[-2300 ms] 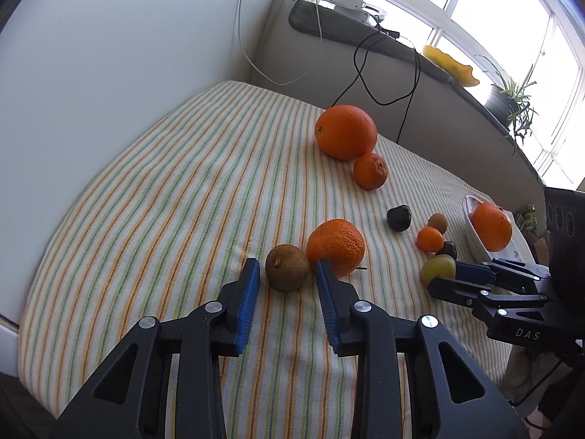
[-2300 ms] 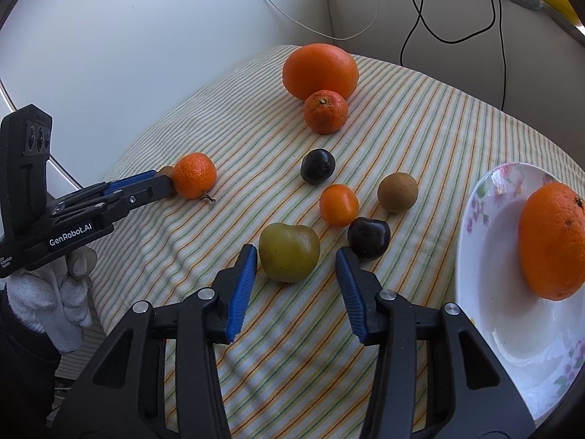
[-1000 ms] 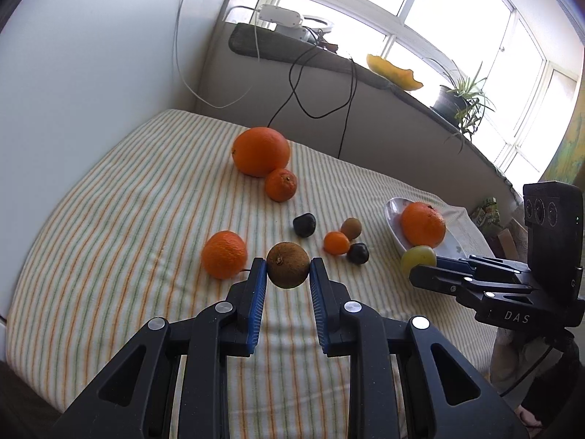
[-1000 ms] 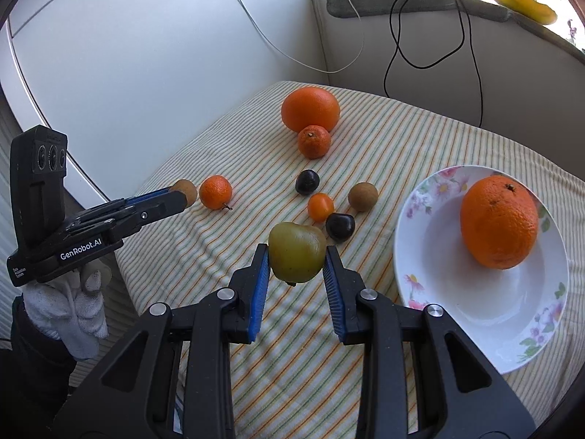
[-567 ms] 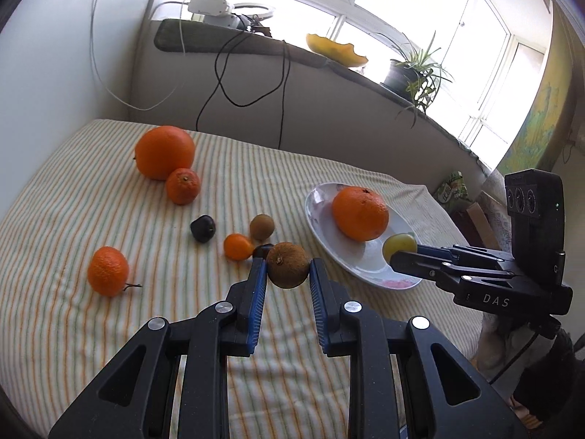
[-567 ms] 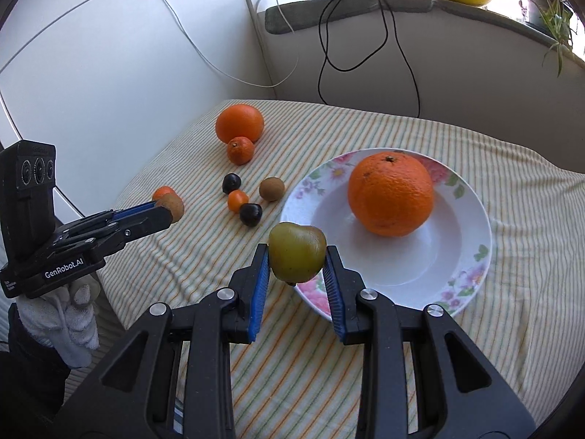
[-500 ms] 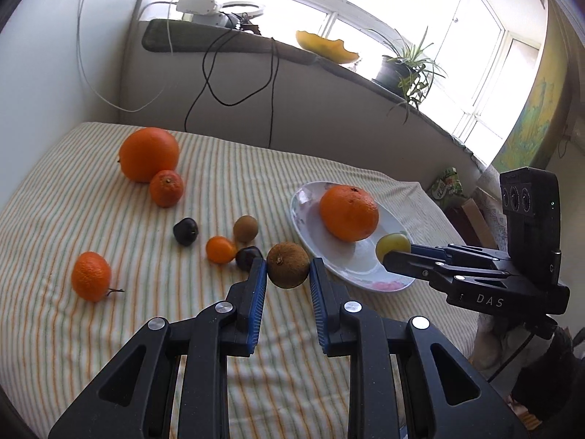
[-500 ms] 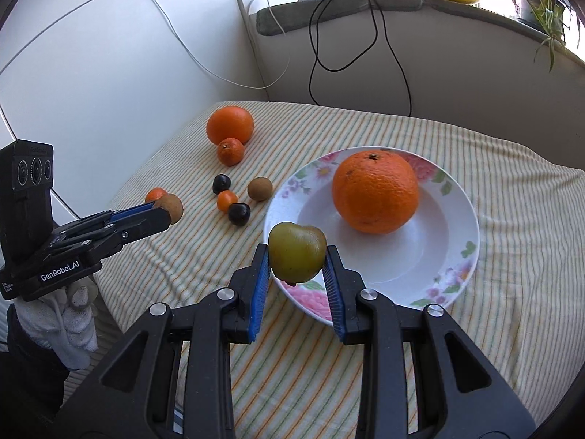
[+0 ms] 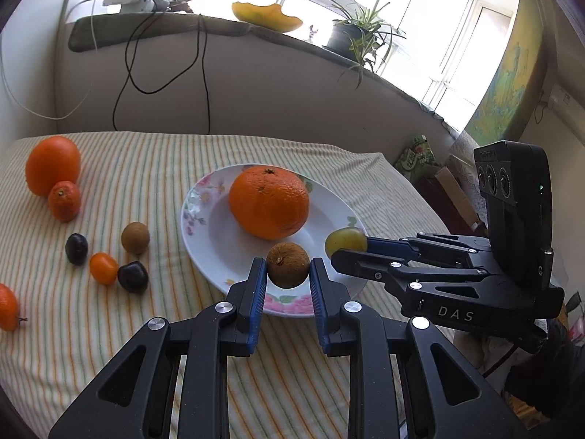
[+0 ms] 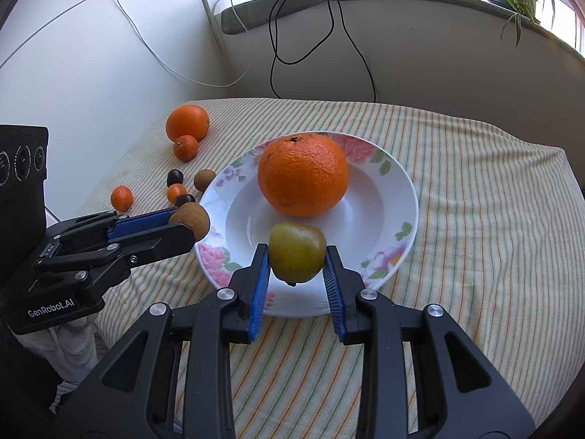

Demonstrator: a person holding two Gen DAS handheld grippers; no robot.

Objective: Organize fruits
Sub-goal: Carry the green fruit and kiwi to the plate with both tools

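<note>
My left gripper (image 9: 287, 272) is shut on a brown kiwi (image 9: 287, 264) and holds it in the air over the near rim of the flowered white plate (image 9: 204, 234). My right gripper (image 10: 297, 261) is shut on a yellow-green fruit (image 10: 297, 251), also over the plate (image 10: 384, 197). A big orange (image 9: 268, 202) (image 10: 302, 175) lies in the plate. In the right wrist view the left gripper (image 10: 190, 224) with its kiwi (image 10: 192, 219) sits at the plate's left rim. The right gripper (image 9: 347, 245) with its fruit (image 9: 345, 240) shows in the left wrist view.
On the striped cloth left of the plate lie a large orange (image 9: 53, 164), a mandarin (image 9: 64, 200), a second kiwi (image 9: 135, 237), two dark plums (image 9: 76, 248) (image 9: 132, 276), a small orange fruit (image 9: 103, 273) and another mandarin (image 9: 7, 307). Cables hang down the back wall (image 9: 164, 73).
Both grippers closed on their fruits, lifted them and carried them to the right; they now hang over the plate's near rim instead of over the cloth.
</note>
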